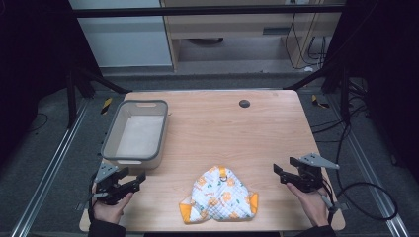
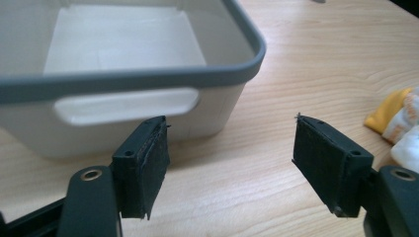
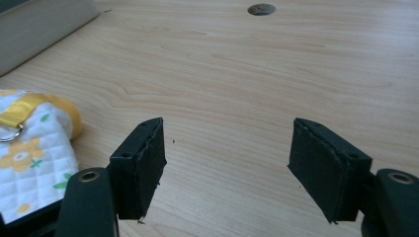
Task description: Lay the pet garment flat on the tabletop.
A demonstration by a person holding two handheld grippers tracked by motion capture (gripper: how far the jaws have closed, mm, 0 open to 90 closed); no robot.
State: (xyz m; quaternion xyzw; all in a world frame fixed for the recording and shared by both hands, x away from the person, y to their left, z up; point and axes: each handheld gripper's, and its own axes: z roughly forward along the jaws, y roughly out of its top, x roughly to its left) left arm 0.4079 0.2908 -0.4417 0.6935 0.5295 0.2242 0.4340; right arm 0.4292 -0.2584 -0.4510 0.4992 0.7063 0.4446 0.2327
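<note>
A quilted white cloth (image 1: 219, 194) with orange flowers, yellow trim and a metal ring lies crumpled near the table's front edge. Its yellow corner (image 2: 395, 113) shows at the right of the left gripper view, and its ringed end (image 3: 29, 143) at the left of the right gripper view. A grey-rimmed white bin (image 1: 135, 132) stands empty at the table's left; its near wall and handle slot (image 2: 126, 103) are just beyond my left gripper. My left gripper (image 1: 132, 177) is open at the front left. My right gripper (image 1: 277, 174) is open at the front right. Neither touches the cloth.
A wooden table (image 1: 222, 123) carries everything. A small dark round disc (image 1: 244, 103) sits near its far edge, also seen as a disc (image 3: 261, 9) in the right gripper view. Cables (image 1: 365, 197) trail off the right side onto the floor.
</note>
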